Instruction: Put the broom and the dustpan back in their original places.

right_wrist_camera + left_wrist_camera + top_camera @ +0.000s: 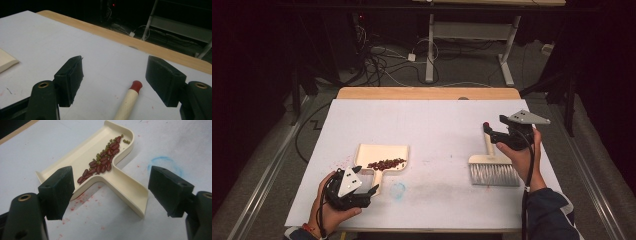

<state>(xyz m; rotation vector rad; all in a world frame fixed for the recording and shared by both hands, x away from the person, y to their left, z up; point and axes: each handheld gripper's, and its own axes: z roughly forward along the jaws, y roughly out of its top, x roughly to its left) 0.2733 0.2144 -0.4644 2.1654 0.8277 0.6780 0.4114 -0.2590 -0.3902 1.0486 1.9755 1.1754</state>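
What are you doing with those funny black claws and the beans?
A person sits at a white table with a gripper in each hand. The left gripper is open, its jaws on either side of the handle of a cream dustpan that holds a pile of red and green beans. The right gripper is open too, just above the red-tipped handle of a small brush lying on the table. Neither is gripping anything yet. Some red specks lie on the table near the dustpan.

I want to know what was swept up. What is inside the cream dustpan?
The dustpan holds a row of dark red beans mixed with small green ones, lying along its back wall. Nothing covers them; whether more lie beneath the pile cannot be seen.
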